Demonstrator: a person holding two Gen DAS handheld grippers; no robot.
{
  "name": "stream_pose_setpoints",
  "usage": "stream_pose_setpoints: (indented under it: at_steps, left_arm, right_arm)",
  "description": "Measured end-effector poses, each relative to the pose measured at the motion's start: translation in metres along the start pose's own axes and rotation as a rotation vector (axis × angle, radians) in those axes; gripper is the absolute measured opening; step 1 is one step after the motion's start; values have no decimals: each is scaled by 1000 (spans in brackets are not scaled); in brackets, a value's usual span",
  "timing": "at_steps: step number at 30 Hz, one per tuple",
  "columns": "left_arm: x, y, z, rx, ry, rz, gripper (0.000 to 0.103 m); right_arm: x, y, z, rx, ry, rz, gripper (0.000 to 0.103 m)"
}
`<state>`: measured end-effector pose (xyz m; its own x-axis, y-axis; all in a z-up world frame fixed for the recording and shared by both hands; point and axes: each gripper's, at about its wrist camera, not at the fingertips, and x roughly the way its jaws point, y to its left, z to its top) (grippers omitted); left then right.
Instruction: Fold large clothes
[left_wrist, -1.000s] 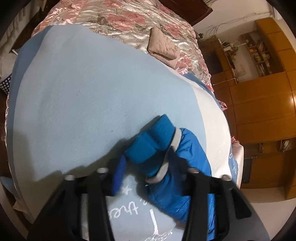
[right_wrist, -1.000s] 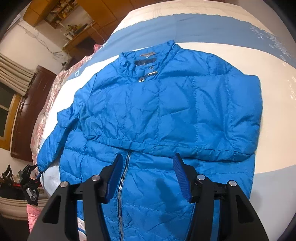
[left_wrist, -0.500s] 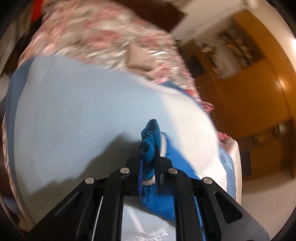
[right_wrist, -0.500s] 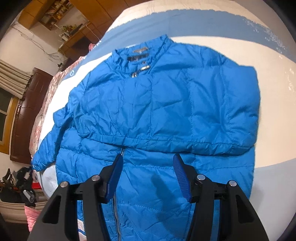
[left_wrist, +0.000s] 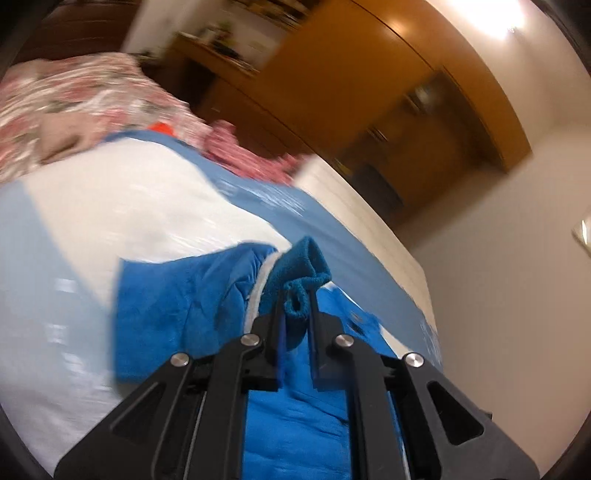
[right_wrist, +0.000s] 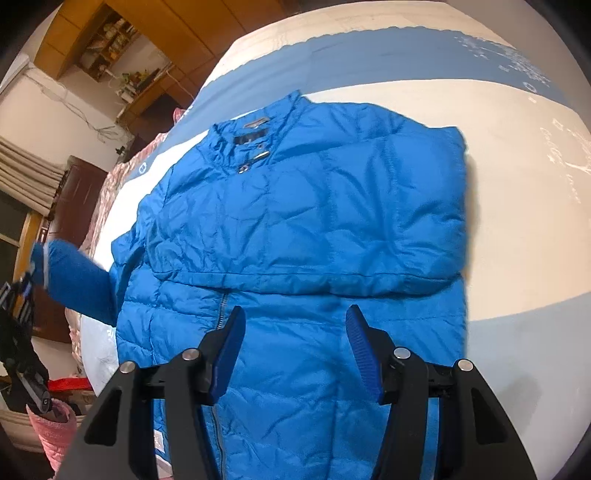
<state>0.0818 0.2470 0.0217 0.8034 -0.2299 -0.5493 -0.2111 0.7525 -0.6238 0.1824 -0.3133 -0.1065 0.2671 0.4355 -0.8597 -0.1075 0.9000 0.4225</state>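
A blue puffer jacket (right_wrist: 303, 229) lies front-up across a bed (right_wrist: 517, 206) dressed in a white-and-pale-blue cover, its collar pointing away and one sleeve already laid flat across the chest. The left tool (left_wrist: 295, 314) is clenched on the knit cuff (left_wrist: 299, 273) of the other sleeve (right_wrist: 77, 280), which hangs lifted clear of the bed at the jacket's side. The right tool (right_wrist: 295, 328) hovers released above the lower front panel, beside the zip (right_wrist: 221, 310), its pads gripping nothing.

The padded shell looks light, soft and slick, likely to slide and spring back out of a crease; the ribbed cuff, the hem and the collar seam appear the surest places to take hold, since smooth quilting may slip from the pads.

Bare cover surrounds the jacket on the right and beyond the collar, leaving room to swing the sleeve inward. A floral quilt (left_wrist: 74, 92) sits at the far end of the bed, and the near edge, with a pink basket (right_wrist: 55, 432) below, stands close to the lifted sleeve.
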Motion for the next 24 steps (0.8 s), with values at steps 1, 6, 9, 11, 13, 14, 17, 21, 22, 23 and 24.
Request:
stream_pose_setpoints:
  at_steps: [1,6,9,11,13,14,17,21,22,23,24]
  left_arm:
    - [15,-17,-5,21,30,-25,7]
    - [73,-75,-40,122,150,-99,7]
    - [111,-90,-63,167,232,-101,7]
    - [136,-90,-78,189,284,-89,7]
    - [161,-86,-90,191,340,-70,7]
    - [176,-84,-100,190,374,-50,7]
    - [211,-73,-121,176,464,-8,8]
    - [220,-65,-140,170,533,-20,13]
    - [213,-66,-138,179,528,-36,15]
    - [205,-68,-139,194,518,-42,23]
    - [190,-72,-137,216,498,-45,39]
  right_arm:
    - [-3,-5,-1,6,-5,0,57]
    - [-12,-24,-5,28,-16,-8,57]
    - [-13,-34,-6,41,-16,-9,57]
    - [-12,-40,-6,48,-14,-10,57]
    - [-11,-43,-6,53,-10,-7,57]
    - [-10,-44,-6,54,-8,-7,57]
    - [-6,-44,-4,50,0,-4,57]
    - [2,-34,3,17,19,1,57]
    - [3,-29,4,-3,18,-6,57]
    - [4,-22,7,-32,12,-18,58]
    - [5,-12,10,-65,7,-33,68]
